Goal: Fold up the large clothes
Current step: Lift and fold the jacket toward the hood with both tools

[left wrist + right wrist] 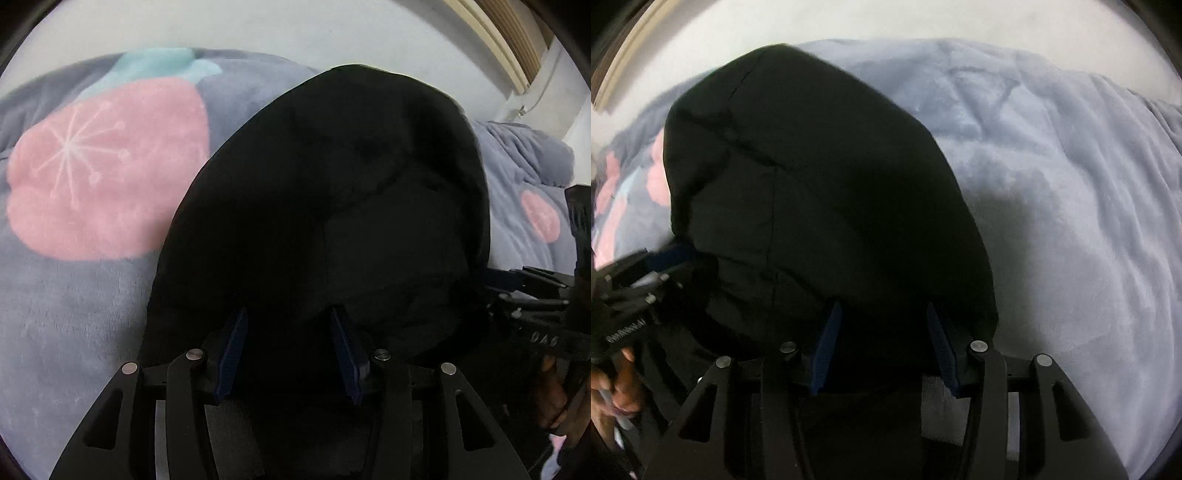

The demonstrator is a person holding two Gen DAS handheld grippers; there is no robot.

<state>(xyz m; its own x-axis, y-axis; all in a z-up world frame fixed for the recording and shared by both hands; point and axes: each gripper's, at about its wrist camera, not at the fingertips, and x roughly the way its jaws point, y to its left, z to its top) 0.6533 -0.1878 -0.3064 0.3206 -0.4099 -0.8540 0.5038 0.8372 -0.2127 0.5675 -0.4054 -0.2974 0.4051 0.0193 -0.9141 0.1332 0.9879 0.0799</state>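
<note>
A large black garment (332, 206) lies in a folded stack on a grey-blue fleece blanket (74, 314). My left gripper (288, 321) is at the garment's near edge, its blue pads (232, 347) spread apart with black cloth between and over them. The right gripper shows at the right edge of this view (517, 295). In the right wrist view the garment (820, 192) fills the centre. My right gripper (882, 317) stands open at its near right corner, cloth draped over the blue pads (942, 347). The left gripper shows at the left edge (639, 288).
The blanket has pink and teal flower patches (107, 170) and lies rumpled on the right (1071, 184). A pale wall (295, 29) rises behind, with a wooden frame (509, 40) at the upper right. A hand (620, 384) holds the left gripper.
</note>
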